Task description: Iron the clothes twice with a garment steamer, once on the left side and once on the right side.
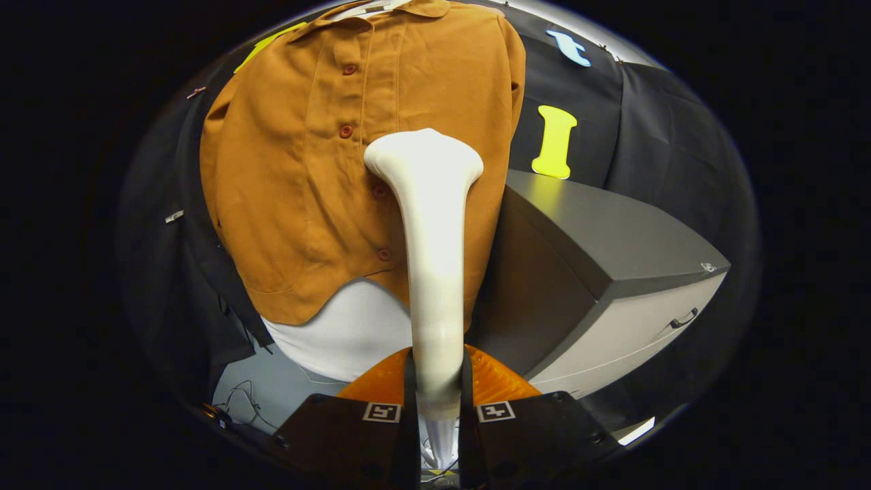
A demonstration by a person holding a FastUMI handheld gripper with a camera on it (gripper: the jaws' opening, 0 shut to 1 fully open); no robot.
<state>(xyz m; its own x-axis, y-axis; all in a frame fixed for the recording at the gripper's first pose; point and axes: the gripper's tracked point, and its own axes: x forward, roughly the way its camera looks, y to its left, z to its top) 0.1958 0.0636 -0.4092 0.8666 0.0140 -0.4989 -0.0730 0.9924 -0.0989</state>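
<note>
So the gripper (pixel 435 381) is clamped tight on the handle of the garment steamer (pixel 430 224), one finger pressing each side of it, with no slack that I can see. The steamer is a smooth cream-white thing that runs straight out from between the fingers and flares into a wide head at the far end. That head sits right up against the brown shirt (pixel 326 170), just beside the button placket, around the lower-middle buttons. Whether it's really pressing into the fabric or merely touching, I honestly can't tell from this angle.

The shirt hangs with its collar up top and its front facing the camera, a row of small reddish buttons (pixel 346 131) running down it. Under its curved hem there's something white (pixel 347 327) showing, looks like a white form or panel the shirt hangs over, not sure which.

To the right of the steamer, close in, is a big grey cabinet (pixel 605 272) with a dark top, a lighter front and a small handle on it. Its corner sits near the shirt's right edge, so that side is pretty crowded. Down low to the left, some thin cables (pixel 245 401) lie on a pale floor. Black cloth hangs behind everything.
</note>
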